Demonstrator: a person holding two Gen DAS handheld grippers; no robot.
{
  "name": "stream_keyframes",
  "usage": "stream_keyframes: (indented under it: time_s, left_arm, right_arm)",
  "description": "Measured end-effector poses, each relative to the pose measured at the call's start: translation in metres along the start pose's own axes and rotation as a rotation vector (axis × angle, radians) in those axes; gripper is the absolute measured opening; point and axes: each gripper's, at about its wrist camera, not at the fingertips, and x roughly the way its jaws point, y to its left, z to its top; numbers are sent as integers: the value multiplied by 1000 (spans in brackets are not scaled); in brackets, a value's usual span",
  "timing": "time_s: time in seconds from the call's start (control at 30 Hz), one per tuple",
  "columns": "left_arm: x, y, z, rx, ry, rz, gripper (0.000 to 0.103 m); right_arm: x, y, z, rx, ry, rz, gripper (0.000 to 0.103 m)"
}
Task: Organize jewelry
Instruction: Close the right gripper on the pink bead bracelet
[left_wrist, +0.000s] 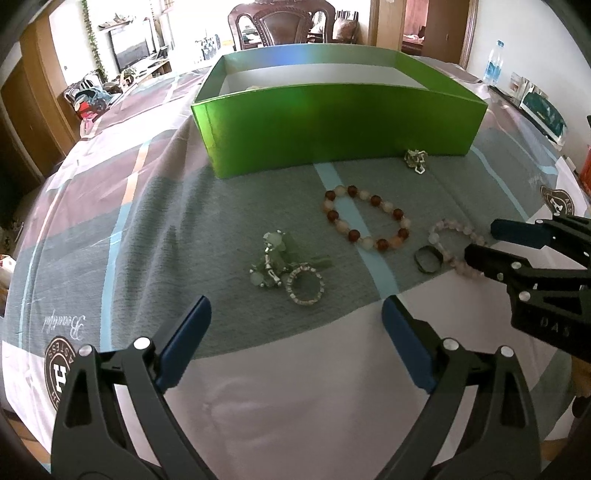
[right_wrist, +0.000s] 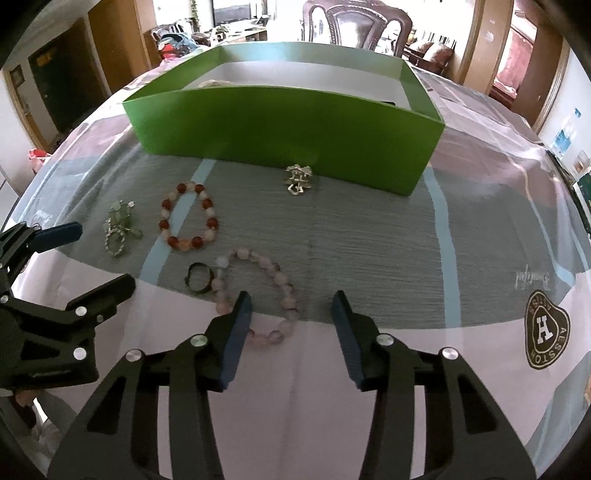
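A green box (left_wrist: 332, 122) (right_wrist: 277, 129) stands open at the back of the table. In front of it lie a silver pendant (left_wrist: 415, 160) (right_wrist: 298, 179), a red-and-pale bead bracelet (left_wrist: 376, 200) (right_wrist: 212, 221), a pink bead bracelet (left_wrist: 448, 229) (right_wrist: 284, 282), a dark ring (left_wrist: 419, 256) (right_wrist: 199, 291), a green jade cluster (left_wrist: 273, 254) (right_wrist: 122, 218) and a small bead ring (left_wrist: 304, 302). My left gripper (left_wrist: 295, 304) (right_wrist: 101, 254) is wide open just short of the small bead ring. My right gripper (right_wrist: 291, 306) (left_wrist: 484, 242) is open over the pink bracelet's near side, and its pads are not pressing on it.
A grey, pink and blue checked cloth (right_wrist: 369, 240) with round logos covers the table. A wooden chair (left_wrist: 280, 22) stands behind the box. A water bottle (left_wrist: 495, 62) is at the far right. Something pale lies inside the box, mostly hidden by its wall.
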Motion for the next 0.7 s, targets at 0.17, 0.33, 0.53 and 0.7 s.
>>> stream_keyframes:
  time_s: [0.17, 0.33, 0.53, 0.7]
  left_arm:
    - [0, -3, 0, 7, 0, 2, 93]
    - [1, -6, -1, 13, 7, 4, 93]
    - [2, -7, -2, 15, 10, 4, 93]
    - [4, -8, -3, 15, 12, 3, 94]
  right_arm:
    - [-3, 8, -4, -31, -19, 37, 21]
    - [-3, 10, -5, -30, -30, 56, 13]
    - [-3, 10, -7, -32, -42, 59, 13]
    - [-4, 7, -9, -13, -42, 64, 13]
